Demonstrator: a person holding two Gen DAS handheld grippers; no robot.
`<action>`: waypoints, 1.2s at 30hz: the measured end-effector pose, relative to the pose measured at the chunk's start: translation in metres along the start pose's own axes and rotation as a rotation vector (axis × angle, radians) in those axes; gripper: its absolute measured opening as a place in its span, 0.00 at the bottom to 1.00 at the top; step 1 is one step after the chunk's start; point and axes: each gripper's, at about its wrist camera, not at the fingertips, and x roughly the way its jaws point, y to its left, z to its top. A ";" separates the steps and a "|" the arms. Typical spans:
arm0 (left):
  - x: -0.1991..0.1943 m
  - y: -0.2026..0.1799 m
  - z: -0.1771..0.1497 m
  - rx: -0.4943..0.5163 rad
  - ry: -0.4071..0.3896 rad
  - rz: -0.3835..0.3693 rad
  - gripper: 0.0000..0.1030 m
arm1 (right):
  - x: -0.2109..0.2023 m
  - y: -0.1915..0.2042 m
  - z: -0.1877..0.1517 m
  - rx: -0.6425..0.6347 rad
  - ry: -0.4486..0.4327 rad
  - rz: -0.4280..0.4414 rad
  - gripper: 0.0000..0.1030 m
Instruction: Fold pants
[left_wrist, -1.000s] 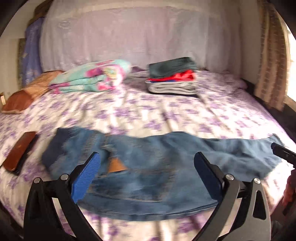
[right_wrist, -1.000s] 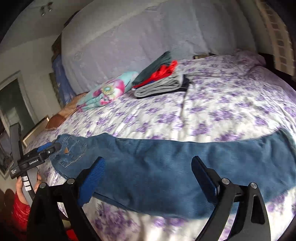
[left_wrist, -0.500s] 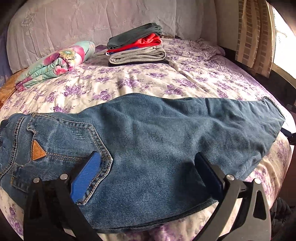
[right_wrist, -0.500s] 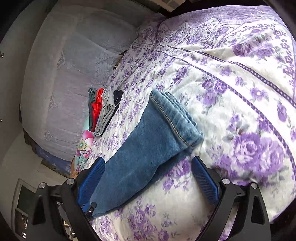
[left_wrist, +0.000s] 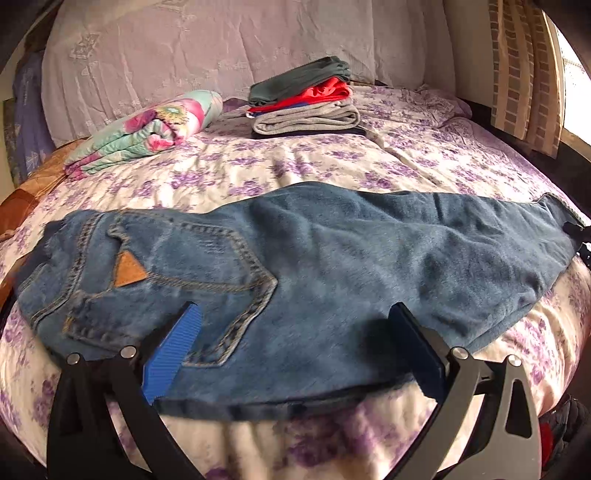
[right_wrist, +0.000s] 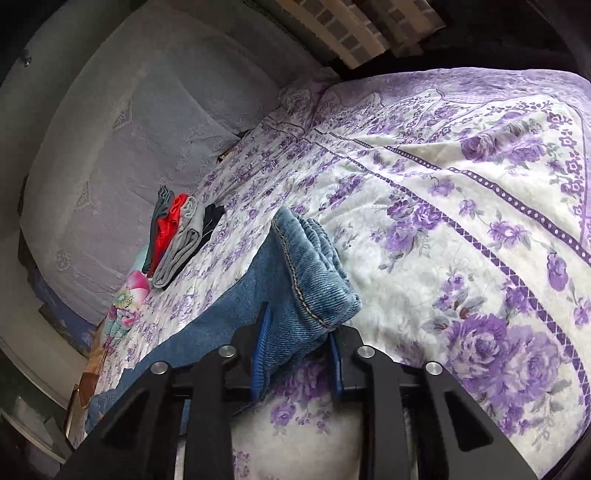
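Note:
Blue jeans (left_wrist: 332, 266) lie flat across the near edge of the bed, waistband and back pocket at the left, leg hems at the right. My left gripper (left_wrist: 295, 347) is open and empty, hovering over the seat of the jeans. My right gripper (right_wrist: 295, 354) is shut on the hem end of the jeans (right_wrist: 314, 280), the denim bunched between its blue pads. The right gripper tip shows at the far right edge of the left wrist view (left_wrist: 580, 236).
A stack of folded clothes (left_wrist: 306, 99) sits at the back of the bed, also in the right wrist view (right_wrist: 177, 236). A floral rolled blanket (left_wrist: 147, 129) lies left of it. The purple flowered bedsheet (right_wrist: 480, 221) covers the bed. A curtain (left_wrist: 524, 66) hangs at right.
My right gripper has closed from wide open onto the jeans' hem. My left gripper has stayed open and drawn back slightly over the seat.

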 end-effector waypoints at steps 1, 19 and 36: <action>-0.008 0.007 -0.004 -0.014 -0.015 0.003 0.96 | -0.002 0.006 0.003 -0.008 -0.010 0.001 0.22; -0.078 0.153 -0.055 -0.422 -0.040 0.099 0.96 | 0.059 0.306 -0.178 -1.166 0.121 0.142 0.17; -0.063 0.152 -0.061 -0.402 -0.005 0.142 0.96 | 0.036 0.309 -0.118 -1.013 0.046 0.104 0.60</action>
